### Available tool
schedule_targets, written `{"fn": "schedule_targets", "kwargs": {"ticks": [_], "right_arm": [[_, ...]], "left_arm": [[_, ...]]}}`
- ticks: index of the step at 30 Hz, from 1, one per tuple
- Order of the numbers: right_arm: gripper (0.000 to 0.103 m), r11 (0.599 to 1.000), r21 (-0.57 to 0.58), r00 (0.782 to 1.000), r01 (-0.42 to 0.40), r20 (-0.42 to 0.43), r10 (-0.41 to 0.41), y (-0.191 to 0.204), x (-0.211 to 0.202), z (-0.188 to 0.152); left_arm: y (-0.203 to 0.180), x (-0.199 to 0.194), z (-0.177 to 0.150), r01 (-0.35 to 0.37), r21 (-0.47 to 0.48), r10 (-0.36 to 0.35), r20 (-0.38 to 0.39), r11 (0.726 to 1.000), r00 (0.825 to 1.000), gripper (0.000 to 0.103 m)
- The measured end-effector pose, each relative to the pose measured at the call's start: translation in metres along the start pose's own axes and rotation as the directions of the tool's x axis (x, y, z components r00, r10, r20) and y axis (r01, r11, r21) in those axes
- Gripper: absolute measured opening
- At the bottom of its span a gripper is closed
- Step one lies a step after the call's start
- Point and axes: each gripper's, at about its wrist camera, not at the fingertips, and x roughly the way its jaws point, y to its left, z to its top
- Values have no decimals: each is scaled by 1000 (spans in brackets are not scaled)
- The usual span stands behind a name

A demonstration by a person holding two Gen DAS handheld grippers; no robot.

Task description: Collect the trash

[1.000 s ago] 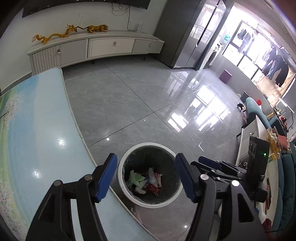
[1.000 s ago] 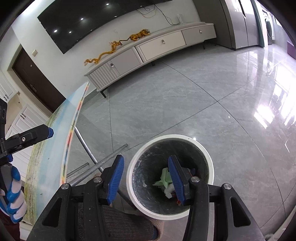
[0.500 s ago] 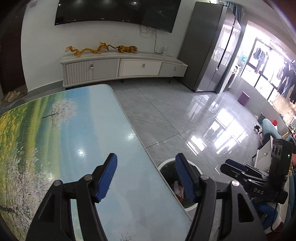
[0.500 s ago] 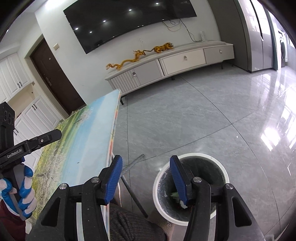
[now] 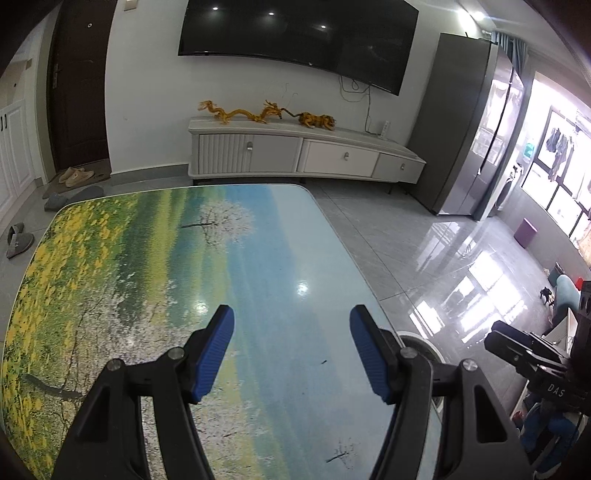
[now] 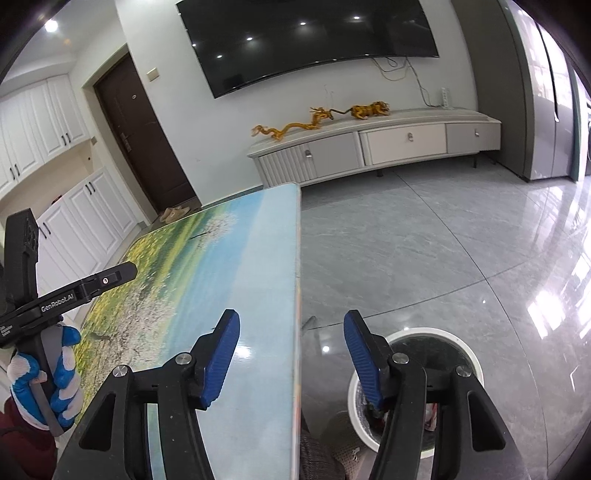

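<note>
My left gripper (image 5: 291,354) is open and empty, held over the table (image 5: 147,266) with a landscape print. My right gripper (image 6: 291,354) is open and empty, above the table's right edge (image 6: 258,258). The white-rimmed trash bin (image 6: 469,354) stands on the floor right of the table, below my right gripper; some trash shows inside it behind the right finger. In the left wrist view only a slice of the bin's rim (image 5: 424,341) shows past the table edge. The right gripper's body (image 5: 532,362) shows at the right of the left wrist view, and the left gripper (image 6: 74,291) at the left of the right wrist view.
A low white TV cabinet (image 5: 295,151) with golden dragon figures (image 5: 240,112) stands at the far wall under a big TV (image 5: 295,33). A dark fridge (image 5: 469,122) is at the right. Slippers (image 5: 18,240) lie on the grey tiled floor (image 6: 424,240) at the left.
Both grippers have lifted and tilted up from over the bin towards the table. The bin has slid to the lower right of both views. Both stay open and empty.
</note>
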Motion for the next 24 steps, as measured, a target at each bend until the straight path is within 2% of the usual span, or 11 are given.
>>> {"fn": "schedule_targets", "kwargs": {"ticks": [6, 8, 10, 15, 18, 24], "right_arm": [[62, 998, -53, 1000, -24, -2, 24, 32, 6, 0], [64, 997, -64, 1000, -31, -1, 31, 39, 7, 0], [65, 996, -76, 999, -37, 0, 38, 46, 8, 1], [68, 993, -105, 999, -46, 18, 48, 63, 4, 3], [70, 992, -119, 998, -46, 43, 52, 72, -1, 6], [78, 990, -139, 994, -23, 104, 38, 91, -10, 6]], "left_arm": [[27, -20, -3, -38, -41, 39, 38, 998, 998, 64], [35, -24, -5, -49, -55, 51, 45, 997, 998, 67], [42, -31, -8, -63, -69, 67, 54, 996, 996, 75], [52, -46, -14, -88, -87, 94, 70, 992, 993, 79], [58, -60, -16, -118, -93, 127, 102, 989, 987, 79], [66, -92, -21, -210, -117, 228, 164, 971, 960, 79]]}}
